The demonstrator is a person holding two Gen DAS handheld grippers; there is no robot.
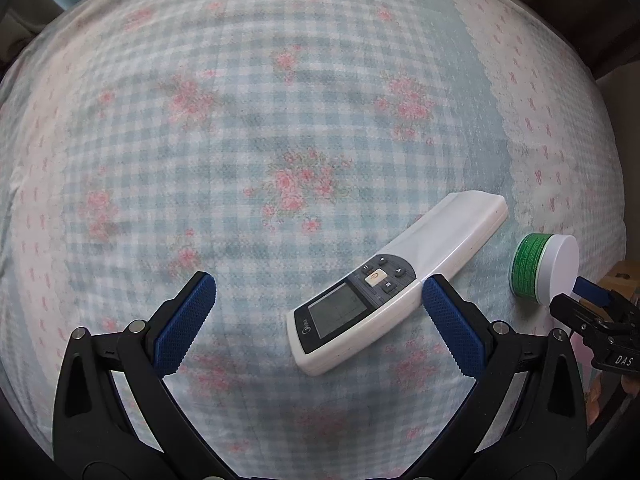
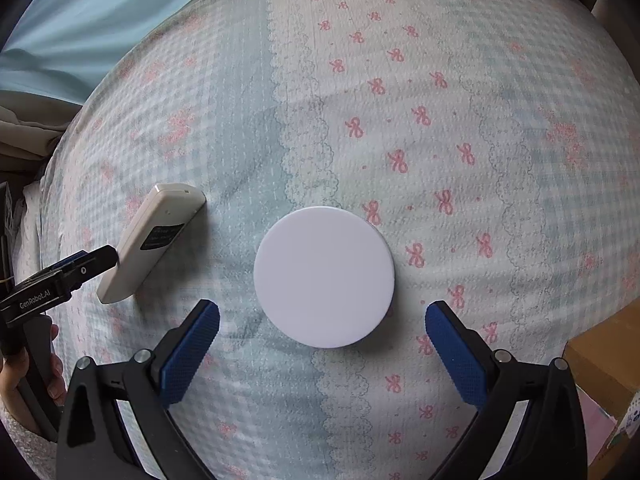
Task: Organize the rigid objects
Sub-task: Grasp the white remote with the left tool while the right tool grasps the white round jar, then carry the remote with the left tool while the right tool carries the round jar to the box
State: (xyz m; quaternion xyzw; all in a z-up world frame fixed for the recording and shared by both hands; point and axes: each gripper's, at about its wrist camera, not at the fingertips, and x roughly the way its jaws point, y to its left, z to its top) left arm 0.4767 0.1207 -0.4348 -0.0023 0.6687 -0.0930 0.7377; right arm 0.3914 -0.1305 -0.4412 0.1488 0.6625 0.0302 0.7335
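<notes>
A white remote control (image 1: 394,276) with a grey screen and buttons lies on the bed, slanted, its screen end nearest me. My left gripper (image 1: 316,304) is open and empty, with the remote's screen end between its fingers and the right pad close to the remote's side. A round jar with a white lid and green label (image 1: 546,268) lies on the bed to the right of the remote. In the right wrist view the jar's white lid (image 2: 324,276) faces me. My right gripper (image 2: 322,340) is open and empty just before the jar. The remote (image 2: 154,240) shows at the left.
The bed has a blue checked cover with pink flowers (image 1: 240,140) and a white strip with pink bows (image 2: 420,120). A cardboard box (image 2: 608,376) stands past the bed's edge at the lower right. A light blue curtain (image 2: 80,20) hangs behind.
</notes>
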